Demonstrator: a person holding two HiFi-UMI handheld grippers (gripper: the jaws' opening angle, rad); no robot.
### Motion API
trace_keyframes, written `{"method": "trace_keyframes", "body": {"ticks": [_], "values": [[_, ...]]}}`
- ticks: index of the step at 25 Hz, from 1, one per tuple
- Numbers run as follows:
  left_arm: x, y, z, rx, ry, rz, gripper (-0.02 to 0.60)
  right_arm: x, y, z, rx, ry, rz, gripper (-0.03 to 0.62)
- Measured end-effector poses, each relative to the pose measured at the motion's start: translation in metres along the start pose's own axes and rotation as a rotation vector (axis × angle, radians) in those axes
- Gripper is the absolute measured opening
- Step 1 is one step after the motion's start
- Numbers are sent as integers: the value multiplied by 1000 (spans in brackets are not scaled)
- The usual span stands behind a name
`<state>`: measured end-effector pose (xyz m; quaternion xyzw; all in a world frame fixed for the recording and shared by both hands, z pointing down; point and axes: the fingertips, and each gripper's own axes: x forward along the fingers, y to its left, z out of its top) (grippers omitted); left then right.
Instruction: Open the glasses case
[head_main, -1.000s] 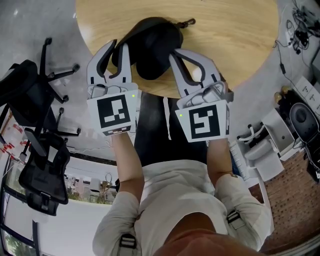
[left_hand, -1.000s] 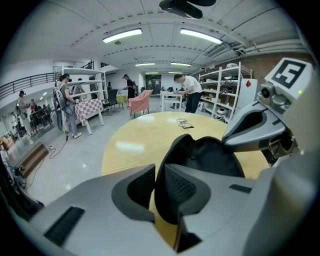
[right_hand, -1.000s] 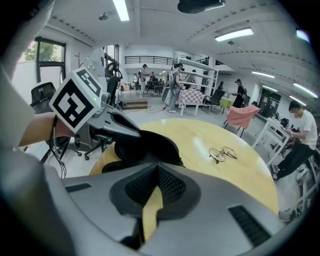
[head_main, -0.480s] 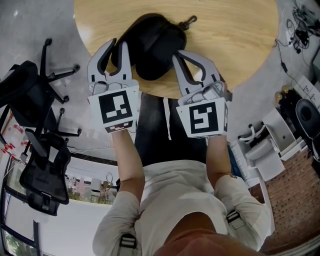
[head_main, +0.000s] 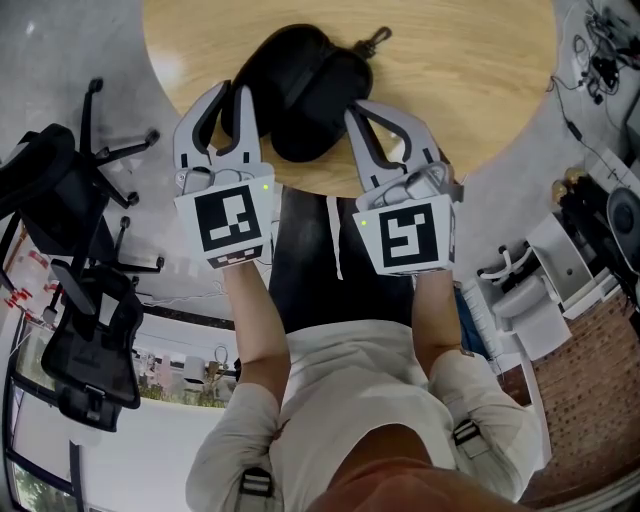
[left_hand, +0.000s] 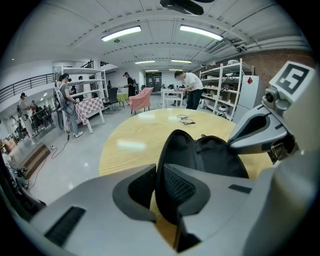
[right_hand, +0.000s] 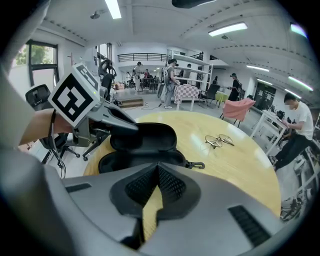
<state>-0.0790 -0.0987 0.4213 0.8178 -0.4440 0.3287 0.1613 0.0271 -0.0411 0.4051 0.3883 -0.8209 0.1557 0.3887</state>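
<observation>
Round pale-wood worktop (head_main: 480, 90) fills the top of the head view, w/ the black zip-up clamshell glasses case (head_main: 305, 90) lying on it close to the near edge, between the two claws. The case is already parted: in the right gripper view one shell lies flat & the other stands up behind it, both dark inside & empty as far as I can see. The left claw (head_main: 232, 95) pinches the raised shell's rim at its left end; the left gripper view shows that thin black edge running between the ribbed pads. The right claw (head_main: 356, 115) is pressed together on nothing, bare wood showing past the slit, & sits just beside the case's right side; can't tell if it touches. Handling, as a guess: a light, semi-stiff moulded shell w/ a fabric skin, so it won't crush easily, but it'll prob. skid or tip on the glossy wood if only one half gets pulled. Best hold is the rim, where the wall is thin enough for the pads, one claw per shell, i.e. the flat half pinned while the lid swings back. The domed backs look too wide & smooth to grab. Wire-rimmed spectacles (right_hand: 219, 141) lie well apart, further across the wood. A small black snap clip (head_main: 378, 40) hangs off the case's far end; too flimsy to pull on.
</observation>
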Motion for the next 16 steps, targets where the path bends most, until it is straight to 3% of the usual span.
{"method": "trace_keyframes", "body": {"ticks": [16], "values": [[0, 2, -2, -1, -4, 7, 58, 4, 1, 1, -5, 5, -8, 18]]}}
